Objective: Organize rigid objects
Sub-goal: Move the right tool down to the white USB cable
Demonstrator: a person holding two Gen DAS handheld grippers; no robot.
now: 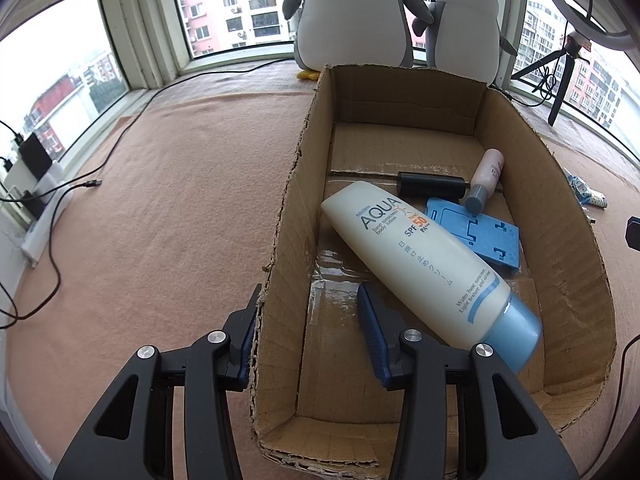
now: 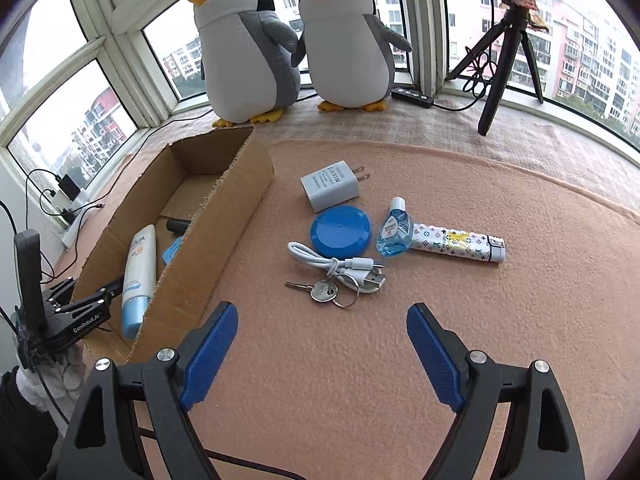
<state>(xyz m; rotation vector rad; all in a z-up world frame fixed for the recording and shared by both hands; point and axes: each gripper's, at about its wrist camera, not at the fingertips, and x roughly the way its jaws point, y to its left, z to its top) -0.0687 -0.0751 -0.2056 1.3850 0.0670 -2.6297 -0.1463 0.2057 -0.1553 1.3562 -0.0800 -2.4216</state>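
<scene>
A cardboard box (image 1: 304,152) holds a white AQUA sunscreen tube (image 1: 424,264), a black cylinder (image 1: 432,186), a pink bottle with a grey cap (image 1: 486,178) and a blue plastic stand (image 1: 476,236). My left gripper (image 1: 310,300) is open and straddles the box's left wall, one finger outside and one inside. To the right of the box (image 2: 224,216), on the pink mat, lie a white charger (image 2: 330,190), a blue round lid (image 2: 340,232), a white USB cable (image 2: 340,266), keys (image 2: 324,290), a small blue bottle (image 2: 392,232) and a patterned tube (image 2: 456,244). My right gripper (image 2: 320,344) hangs open just short of the keys, holding nothing.
Two plush penguins (image 2: 248,52) stand behind the box at the window. A black tripod (image 2: 508,56) and a cable remote (image 2: 412,98) sit at the back right. Black cables (image 1: 80,184) and a power strip run along the left edge of the mat.
</scene>
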